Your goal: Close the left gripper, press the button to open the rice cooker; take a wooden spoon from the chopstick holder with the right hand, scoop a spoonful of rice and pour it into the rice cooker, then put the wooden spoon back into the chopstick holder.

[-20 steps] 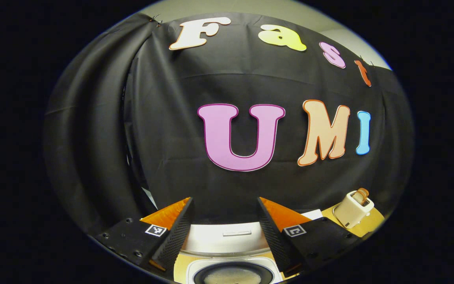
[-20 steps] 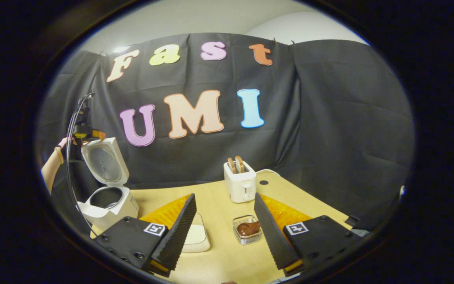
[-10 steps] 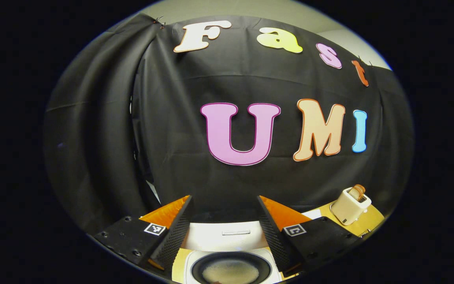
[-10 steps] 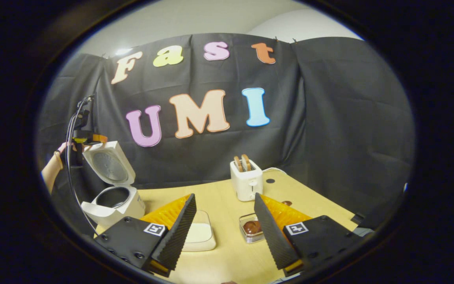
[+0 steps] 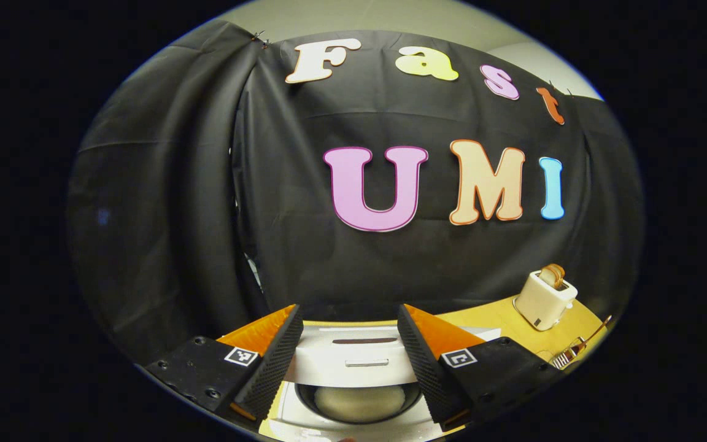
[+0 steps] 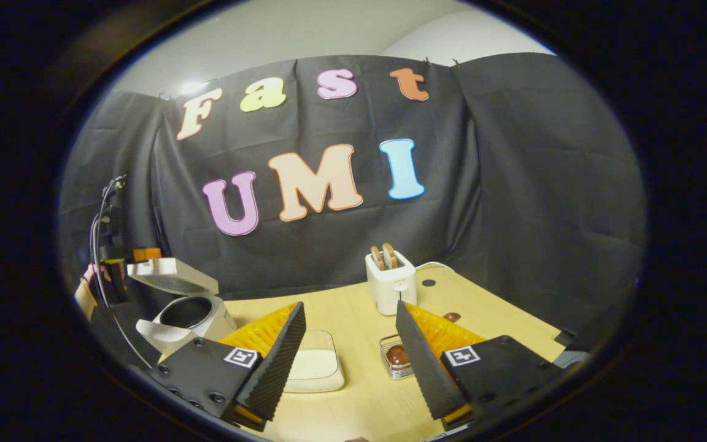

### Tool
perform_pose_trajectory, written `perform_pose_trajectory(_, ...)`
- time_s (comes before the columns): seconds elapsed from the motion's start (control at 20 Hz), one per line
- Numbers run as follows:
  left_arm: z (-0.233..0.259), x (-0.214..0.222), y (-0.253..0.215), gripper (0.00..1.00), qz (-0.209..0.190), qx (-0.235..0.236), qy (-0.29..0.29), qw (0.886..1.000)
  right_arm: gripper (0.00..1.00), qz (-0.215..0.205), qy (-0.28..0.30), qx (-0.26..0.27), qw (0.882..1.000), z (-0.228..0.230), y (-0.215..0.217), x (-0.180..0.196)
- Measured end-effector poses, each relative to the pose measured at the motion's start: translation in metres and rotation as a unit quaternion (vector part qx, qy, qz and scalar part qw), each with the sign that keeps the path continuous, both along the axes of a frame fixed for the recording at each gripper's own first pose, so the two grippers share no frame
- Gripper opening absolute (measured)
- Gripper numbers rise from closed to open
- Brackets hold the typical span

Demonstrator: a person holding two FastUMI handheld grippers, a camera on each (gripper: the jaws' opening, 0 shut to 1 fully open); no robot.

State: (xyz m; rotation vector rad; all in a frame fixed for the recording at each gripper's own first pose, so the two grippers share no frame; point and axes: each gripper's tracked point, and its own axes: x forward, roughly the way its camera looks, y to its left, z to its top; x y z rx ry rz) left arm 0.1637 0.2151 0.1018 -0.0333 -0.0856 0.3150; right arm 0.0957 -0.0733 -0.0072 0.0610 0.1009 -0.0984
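At the table's left edge, your white rice cooker point(image 6: 191, 316) sits with its white hinged lid point(image 6: 172, 276) only partway up, nearly level over the dark inner pot point(image 5: 359, 399). Something pale lies in the pot; I'd judge it to be rice.

Your left gripper point(image 5: 347, 310) hangs just behind and above that lid with its fingers spread and nothing clamped. The lid's front edge shows between them, but I cannot tell whether they touch it. Held there, it is placed to steady or swing the lid, not to press the button.

Your right gripper point(image 6: 349, 304) hovers over the pale wooden table point(image 6: 353, 405) near its front edge, fingers wide apart and empty. Just beyond its fingers lie a shallow white dish point(image 6: 316, 368) and a small wire basket point(image 6: 385, 362) holding a rounded brown thing point(image 6: 397, 355). That may be the wooden spoon's bowl, though it is too small to tell. With the dish and basket side by side, scooping and putting back need only short reaches.

A white toaster point(image 6: 390, 283) with two slices stands toward the far edge, well clear of the work.
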Motion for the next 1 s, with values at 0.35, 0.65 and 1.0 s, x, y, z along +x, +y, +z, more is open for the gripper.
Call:
perform_pose_trajectory(0.35,-0.067,-0.019,-0.012,0.93,-0.012,-0.005,0.022,1.000,0.96,0.005,-0.003,0.000,1.000,0.003,0.006,-0.005)
perform_pose_trajectory(0.65,-0.113,-0.009,-0.012,0.93,-0.010,-0.019,0.043,0.999,0.96,0.013,0.005,-0.004,1.000,-0.003,0.016,-0.007)
perform_pose_trajectory(1.0,-0.134,-0.004,-0.011,0.94,0.003,-0.013,-0.006,1.000,0.96,0.014,0.017,-0.005,1.000,-0.010,0.025,-0.011)
